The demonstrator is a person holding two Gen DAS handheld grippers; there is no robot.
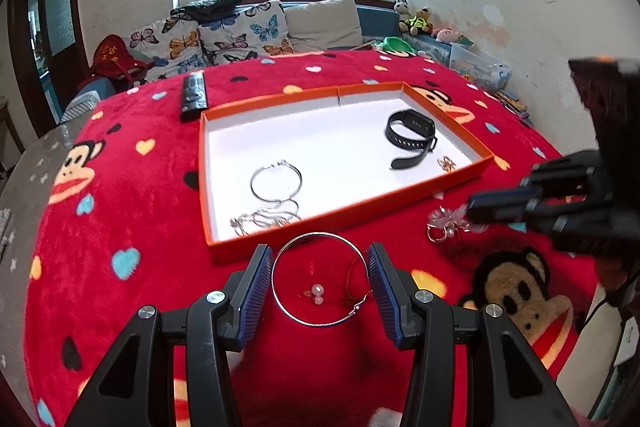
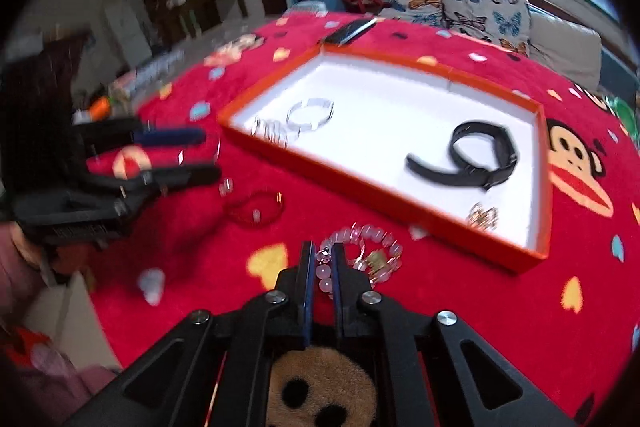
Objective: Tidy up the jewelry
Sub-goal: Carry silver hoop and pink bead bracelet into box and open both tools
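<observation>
An orange tray (image 1: 348,217) with a white floor lies on the red blanket; it holds a black watch (image 1: 410,137), silver bangles (image 1: 276,183) and a small gold piece (image 1: 447,163). My left gripper (image 1: 320,259) is open, its jaws on either side of a large silver hoop (image 1: 280,301) with a red cord and pink beads (image 1: 318,294) inside it. My right gripper (image 2: 322,253) is shut on a pink bead bracelet (image 2: 362,235) lying beside the tray's near rim (image 2: 400,215). A red cord bracelet (image 2: 256,211) lies to its left.
A black remote (image 1: 194,95) lies behind the tray. The blanket's edge drops off at left and right. A sofa with butterfly cushions (image 1: 240,31) stands behind. The right gripper shows in the left wrist view (image 1: 480,207).
</observation>
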